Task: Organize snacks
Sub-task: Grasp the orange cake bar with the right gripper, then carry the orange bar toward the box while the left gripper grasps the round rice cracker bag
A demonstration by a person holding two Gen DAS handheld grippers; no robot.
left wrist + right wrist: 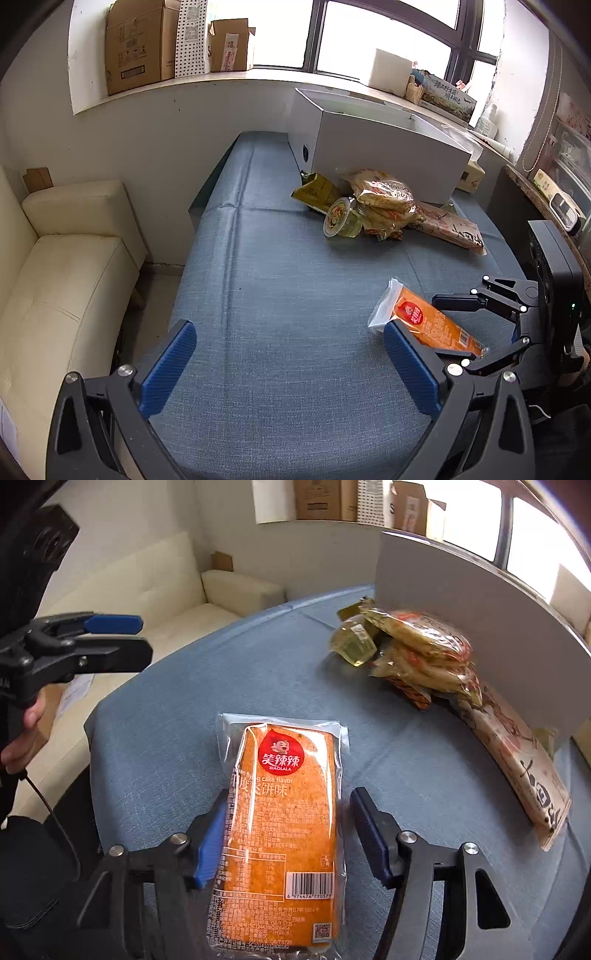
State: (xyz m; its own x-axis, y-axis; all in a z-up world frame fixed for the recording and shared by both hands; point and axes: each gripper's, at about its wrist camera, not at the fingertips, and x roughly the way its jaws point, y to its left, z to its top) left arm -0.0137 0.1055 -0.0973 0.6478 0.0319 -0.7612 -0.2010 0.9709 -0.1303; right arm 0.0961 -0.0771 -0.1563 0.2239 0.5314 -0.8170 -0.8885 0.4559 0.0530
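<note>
Blue-cloth counter (pixel 280 295) w/ white cardboard box (pixel 388 147) at rear. Step: grasping the flat orange plastic snack packet (pixel 284 819). Right gripper (pixel 286 834) jaws released, straddling it; left gripper (pixel 288 354) jaws released, empty. Next: clench, lift, carry toward box.

On the desk (pixel 280 295) a flat snack packet (pixel 284 823) lies near the front right, between the fingers of the right tongs (pixel 286 834). The left tongs (pixel 290 363) hang over the bare desk to its left. Farther back, a heap of snack bags (pixel 384 206) rests against a big box (pixel 388 151), with a small cup (pixel 341 218) on its side at the heap's left edge. A sofa (pixel 62 277) stands left of the desk.
</note>
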